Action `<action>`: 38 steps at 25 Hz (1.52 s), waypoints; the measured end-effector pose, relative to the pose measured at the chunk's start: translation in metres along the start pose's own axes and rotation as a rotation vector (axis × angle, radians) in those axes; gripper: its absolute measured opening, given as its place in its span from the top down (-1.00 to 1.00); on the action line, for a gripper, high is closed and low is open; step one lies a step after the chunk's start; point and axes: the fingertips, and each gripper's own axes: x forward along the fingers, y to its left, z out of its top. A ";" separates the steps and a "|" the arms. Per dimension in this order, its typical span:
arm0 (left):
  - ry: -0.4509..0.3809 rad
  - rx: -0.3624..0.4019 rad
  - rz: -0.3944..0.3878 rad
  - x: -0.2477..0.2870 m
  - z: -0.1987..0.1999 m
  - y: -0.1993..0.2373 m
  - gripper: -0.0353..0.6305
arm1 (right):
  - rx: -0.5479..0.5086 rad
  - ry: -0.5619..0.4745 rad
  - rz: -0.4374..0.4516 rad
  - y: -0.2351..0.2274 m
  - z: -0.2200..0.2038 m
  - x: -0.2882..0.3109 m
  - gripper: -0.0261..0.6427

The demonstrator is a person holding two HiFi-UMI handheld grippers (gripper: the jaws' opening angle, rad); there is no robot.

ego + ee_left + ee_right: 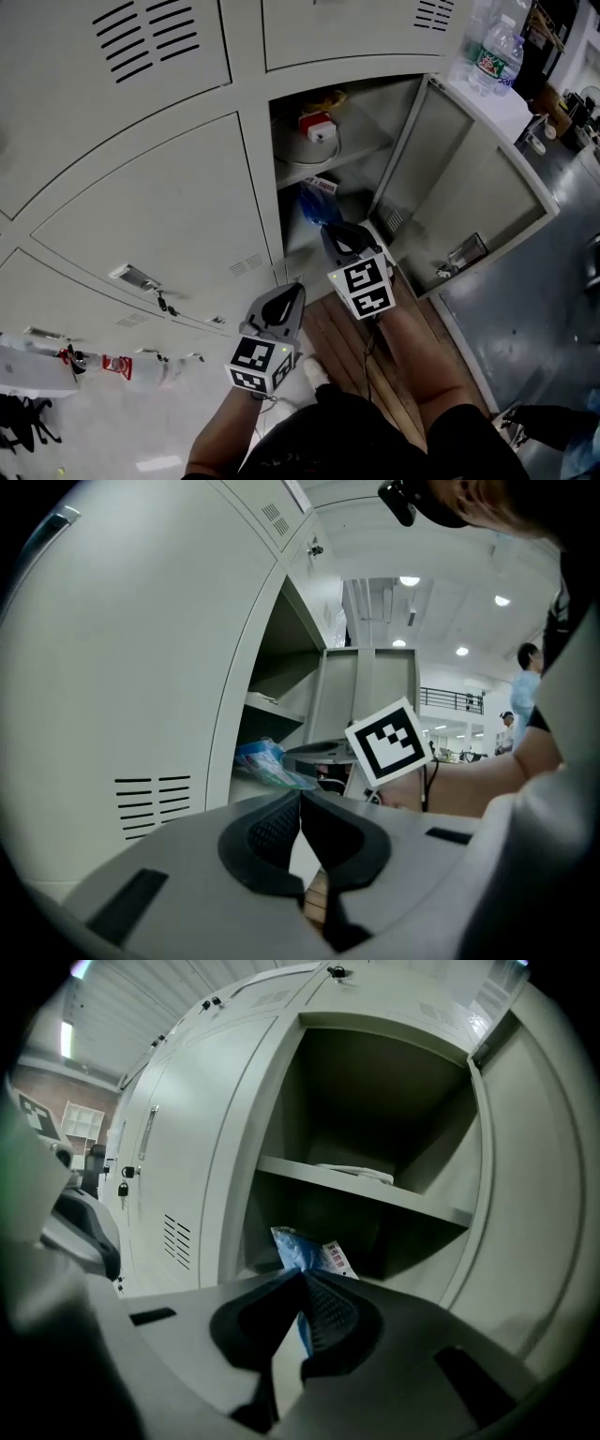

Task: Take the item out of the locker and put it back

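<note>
Open locker (412, 159), door (487, 197) swung out to the right; one shelf (375, 141) splits it into an upper and a lower compartment. Blue packet (314, 204) (298, 1246) (262, 759) is at the front edge of the lower compartment, below the shelf and towards the left wall, standing nearly upright with its white-and-red label end up. Whether it rests on the compartment floor cannot be told. Right hand-held gripper (330, 229) (302, 1276) is at the mouth of that compartment. Its jaws are closed, tips together, and a strip of the packet's near edge is pinched between the pads. Left hand-held gripper (296, 289) (300, 797) is lower and to the left, in front of the closed neighbouring locker door (169, 225), clear of the opening. Its jaws are together with nothing between them; the wooden floor (347, 328) shows through the gap behind the tips. Upper compartment: a white round object (309, 145) lies on the shelf near its front edge, with a small red-and-white item (317, 125) on top. From the left gripper view, the right gripper's marker cube (389, 742) shows just right of the packet.
</note>
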 end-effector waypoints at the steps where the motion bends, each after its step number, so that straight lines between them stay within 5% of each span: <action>1: 0.002 -0.001 0.003 0.003 0.000 0.002 0.88 | 0.002 0.002 0.004 -0.003 -0.001 0.006 0.90; 30: 0.042 -0.019 0.054 0.040 -0.012 0.012 0.88 | -0.014 0.179 0.126 -0.016 -0.066 0.100 0.89; 38: 0.039 -0.029 0.076 0.032 -0.013 0.016 0.88 | -0.051 0.213 0.137 -0.007 -0.077 0.104 0.66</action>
